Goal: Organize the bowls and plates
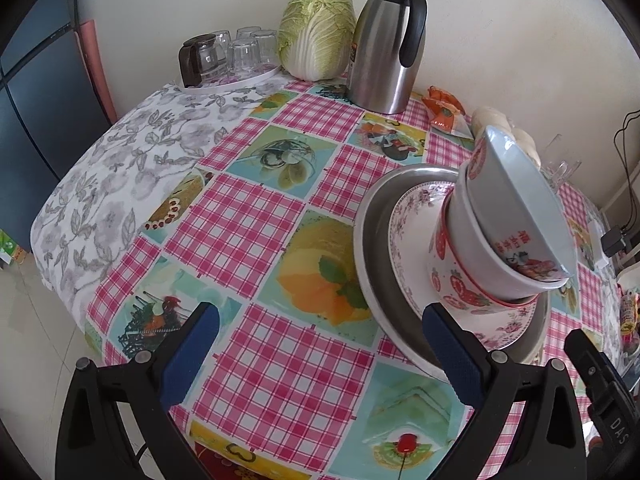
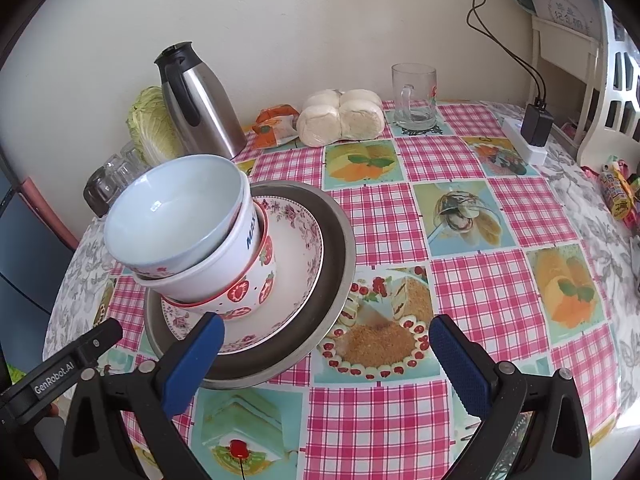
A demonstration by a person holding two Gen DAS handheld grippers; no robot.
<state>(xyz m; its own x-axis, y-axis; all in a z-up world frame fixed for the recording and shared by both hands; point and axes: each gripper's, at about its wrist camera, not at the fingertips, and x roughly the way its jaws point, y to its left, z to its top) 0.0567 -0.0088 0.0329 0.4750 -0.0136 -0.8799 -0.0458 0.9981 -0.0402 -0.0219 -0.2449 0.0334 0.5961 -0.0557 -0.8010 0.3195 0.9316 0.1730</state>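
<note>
A stack of dishes stands on the table. A metal plate (image 1: 370, 240) (image 2: 338, 240) is at the bottom. On it lies a floral plate (image 1: 404, 216) (image 2: 296, 248), then a strawberry bowl (image 1: 460, 292) (image 2: 256, 284), a white bowl (image 1: 468, 232) (image 2: 224, 264) and a tilted pale blue bowl (image 1: 508, 188) (image 2: 172, 208) on top. My left gripper (image 1: 320, 356) is open and empty, just left of the stack. My right gripper (image 2: 324, 360) is open and empty, in front of the stack's right side.
At the back stand a steel thermos jug (image 1: 384, 44) (image 2: 200, 100), a cabbage (image 1: 316, 32), a tray of glasses (image 1: 232, 56), steamed buns (image 2: 340, 114), a snack packet (image 2: 276, 126) and a glass mug (image 2: 414, 96). A power strip (image 2: 524, 140) lies at the right.
</note>
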